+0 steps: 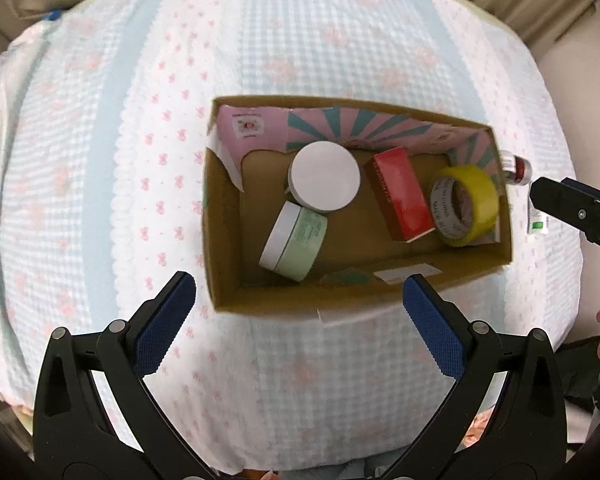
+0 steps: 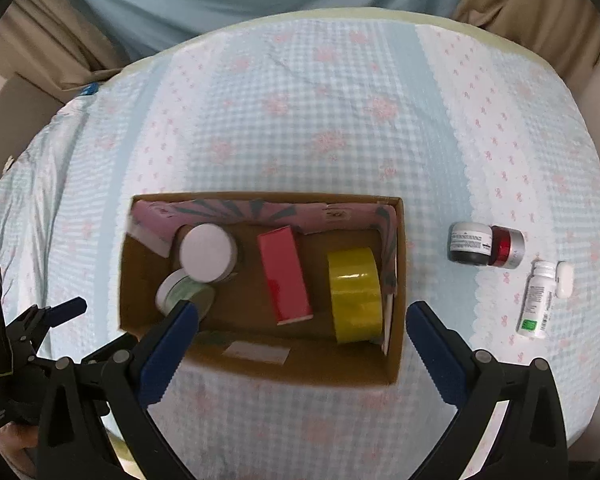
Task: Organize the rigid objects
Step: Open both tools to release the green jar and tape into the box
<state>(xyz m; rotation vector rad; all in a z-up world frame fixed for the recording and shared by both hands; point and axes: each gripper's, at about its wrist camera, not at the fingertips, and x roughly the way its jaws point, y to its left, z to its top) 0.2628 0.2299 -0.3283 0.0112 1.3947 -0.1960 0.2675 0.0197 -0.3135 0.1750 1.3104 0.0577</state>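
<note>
- already boxed for tidiness: yellow tape roll (image 2: 354,294), red carton (image 2: 286,276), two jars, inside cardboard box (image 2: 300,364).
- both spread wide, grasping nothing: left hand-held gripper (image 1: 300,320), right hand-held gripper (image 2: 302,344).
- left outside, awaiting pickup: white bottle (image 2: 536,300).

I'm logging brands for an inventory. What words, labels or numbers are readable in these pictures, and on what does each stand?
None can be read with certainty.
Yellow tape roll: print on the inner core, blurred.
Red box: gold lettering along the side, too small.
Green jar: label text, too small.
Cardboard box inner wall: red stamp, unreadable.
Dark jar, red jar, white bottle: labels blurred.
</note>
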